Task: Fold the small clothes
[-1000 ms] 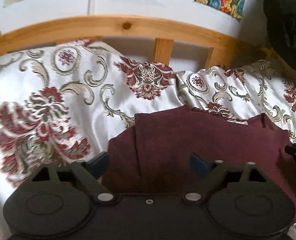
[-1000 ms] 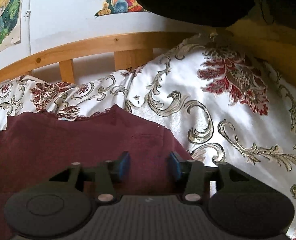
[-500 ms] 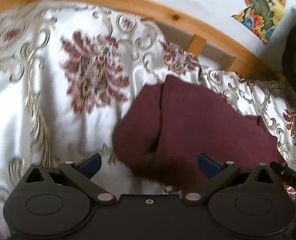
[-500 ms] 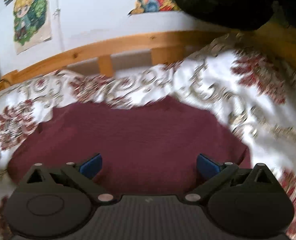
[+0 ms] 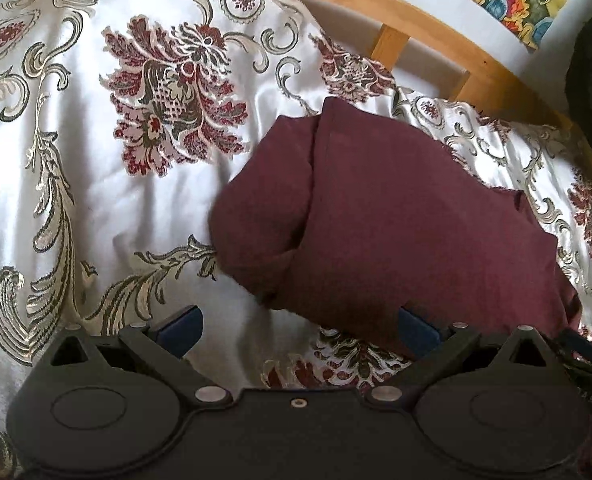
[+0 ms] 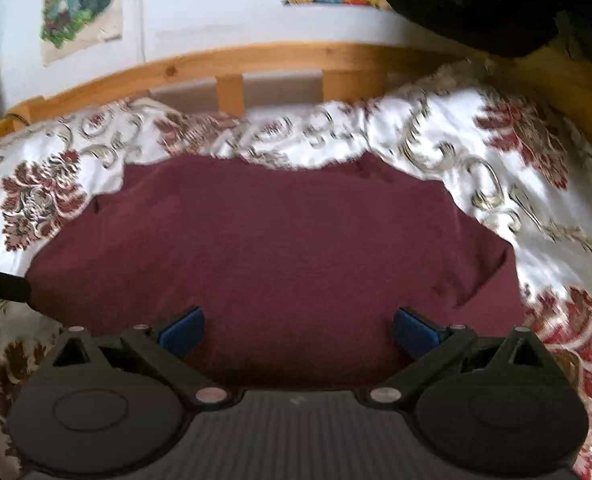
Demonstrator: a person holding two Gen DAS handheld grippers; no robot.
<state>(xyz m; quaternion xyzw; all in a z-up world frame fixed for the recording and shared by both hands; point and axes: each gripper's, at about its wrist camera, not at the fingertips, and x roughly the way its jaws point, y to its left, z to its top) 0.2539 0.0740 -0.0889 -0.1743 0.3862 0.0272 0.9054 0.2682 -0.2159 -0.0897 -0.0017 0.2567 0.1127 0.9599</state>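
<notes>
maroon garment (image 5: 396, 220) on bedspread (image 5: 95, 208), grippers spread

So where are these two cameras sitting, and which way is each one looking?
Left wrist view: rides on the left claw, looking forward and down at the maroon garment on the floral bedspread; its open fingers show.
Right wrist view: rides on the right claw, facing the wooden bed rail; its open fingers show.
Shared: the garment, bedspread, rail, and each sees the other claw's tip at its edge.
</notes>
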